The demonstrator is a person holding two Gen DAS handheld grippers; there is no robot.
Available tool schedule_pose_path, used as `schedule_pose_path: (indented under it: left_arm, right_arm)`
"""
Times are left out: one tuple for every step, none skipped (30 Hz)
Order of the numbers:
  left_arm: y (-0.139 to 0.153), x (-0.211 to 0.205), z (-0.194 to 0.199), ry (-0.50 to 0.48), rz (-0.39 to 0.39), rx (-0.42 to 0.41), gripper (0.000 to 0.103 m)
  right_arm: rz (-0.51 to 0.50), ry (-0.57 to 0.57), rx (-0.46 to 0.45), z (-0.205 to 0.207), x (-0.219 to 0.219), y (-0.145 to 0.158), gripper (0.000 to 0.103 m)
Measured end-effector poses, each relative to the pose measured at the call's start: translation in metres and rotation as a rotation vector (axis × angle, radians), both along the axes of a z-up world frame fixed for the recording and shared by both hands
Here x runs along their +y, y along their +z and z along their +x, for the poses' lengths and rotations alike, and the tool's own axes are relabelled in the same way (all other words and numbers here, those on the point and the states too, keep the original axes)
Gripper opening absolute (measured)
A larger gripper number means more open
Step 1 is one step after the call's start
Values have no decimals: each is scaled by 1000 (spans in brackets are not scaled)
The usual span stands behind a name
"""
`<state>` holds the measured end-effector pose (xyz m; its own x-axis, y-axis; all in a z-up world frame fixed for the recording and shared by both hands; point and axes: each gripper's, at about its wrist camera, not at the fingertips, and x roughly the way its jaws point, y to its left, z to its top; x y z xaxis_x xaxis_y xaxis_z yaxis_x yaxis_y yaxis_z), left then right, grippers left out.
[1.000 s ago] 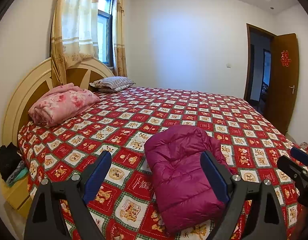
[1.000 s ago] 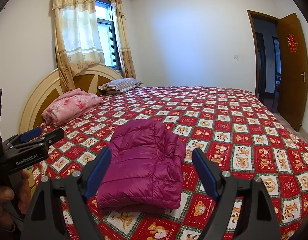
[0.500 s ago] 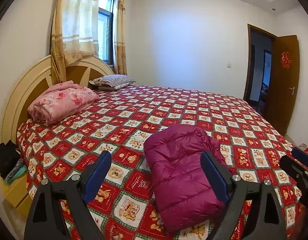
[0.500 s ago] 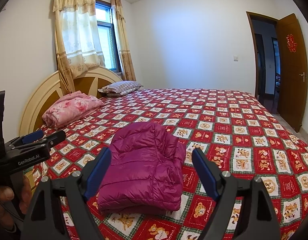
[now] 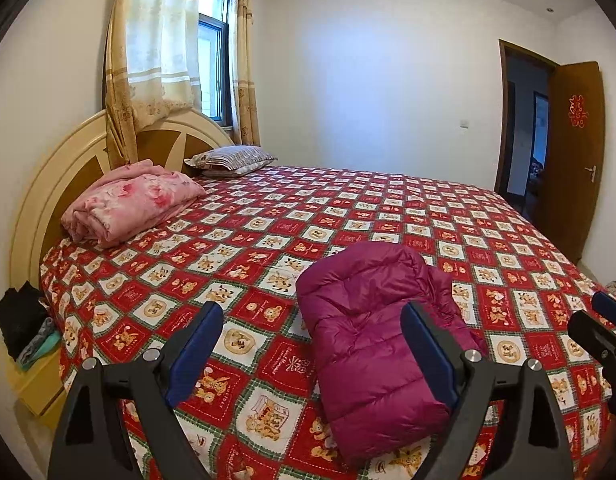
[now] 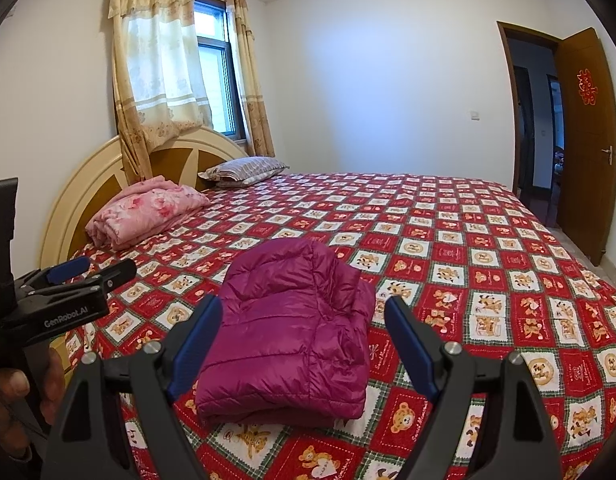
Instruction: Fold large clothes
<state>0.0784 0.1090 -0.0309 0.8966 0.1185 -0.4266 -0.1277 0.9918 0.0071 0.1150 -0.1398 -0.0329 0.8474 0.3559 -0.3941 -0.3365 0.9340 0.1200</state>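
A magenta puffer jacket (image 5: 372, 340) lies folded into a compact bundle on the red bear-print bedspread (image 5: 348, 216); it also shows in the right wrist view (image 6: 296, 328). My left gripper (image 5: 312, 344) is open and empty, held above the near edge of the bed, short of the jacket. My right gripper (image 6: 300, 332) is open and empty, held back from the jacket's near edge. The left gripper (image 6: 88, 276) shows at the left of the right wrist view, and the right gripper's tip (image 5: 604, 320) at the right of the left wrist view.
A folded pink quilt (image 5: 128, 204) and a striped pillow (image 5: 232, 160) lie by the headboard (image 5: 48, 184). A nightstand with dark clothes (image 5: 20, 332) stands at the left. An open brown door (image 5: 572, 156) is at the right.
Both grippers have drawn slightly up and back; the bed and jacket sit lower in both views. The jaws have stayed open and the jacket has not moved.
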Motion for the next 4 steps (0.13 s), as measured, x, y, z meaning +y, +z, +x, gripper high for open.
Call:
schedule_pose_path:
  left_arm:
    - [0, -1, 0, -1, 4, 0, 91]
    - [0, -2, 0, -1, 6, -2, 91]
    - [0, -3, 0, -2, 10, -3, 91]
    - [0, -3, 0, -3, 11, -2, 91]
  right_arm:
    - [-1, 0, 2, 0, 0, 0, 86]
    - [-2, 1, 2, 0, 1, -1, 86]
    - [-2, 2, 3, 0, 1, -1, 86]
    - [-3, 2, 3, 0, 1, -1, 86]
